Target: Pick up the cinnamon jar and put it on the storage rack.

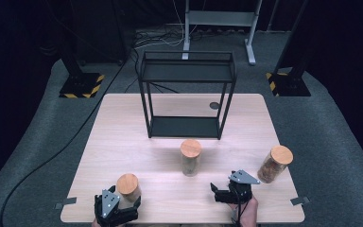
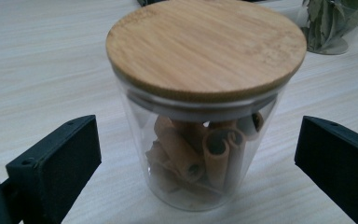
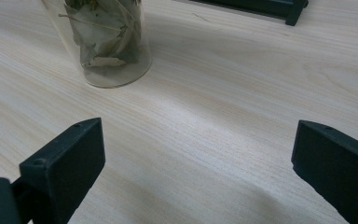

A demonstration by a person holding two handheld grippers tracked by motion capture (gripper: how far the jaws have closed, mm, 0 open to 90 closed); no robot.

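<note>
Cinnamon jar (image 2: 200, 112) upright at the counter (image 1: 123, 142) near edge, 7 o'clock, between the left hand-held gripper (image 2: 198, 163) jaws, spread wide, not touching glass. Right hand-held gripper (image 1: 228, 188) at 5 o'clock, jaws apart, empty. Bay-leaf jar (image 3: 105, 42) at centre.

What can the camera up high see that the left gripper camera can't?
High view alone: the black rack, a third jar at the table's right edge, both grippers from above, left and right, and the floor.
Left gripper view alone: the curled sticks inside the near jar, seen between its open jaws, which do not touch the glass.
Both: that jar, the leaf jar and the table.
</note>
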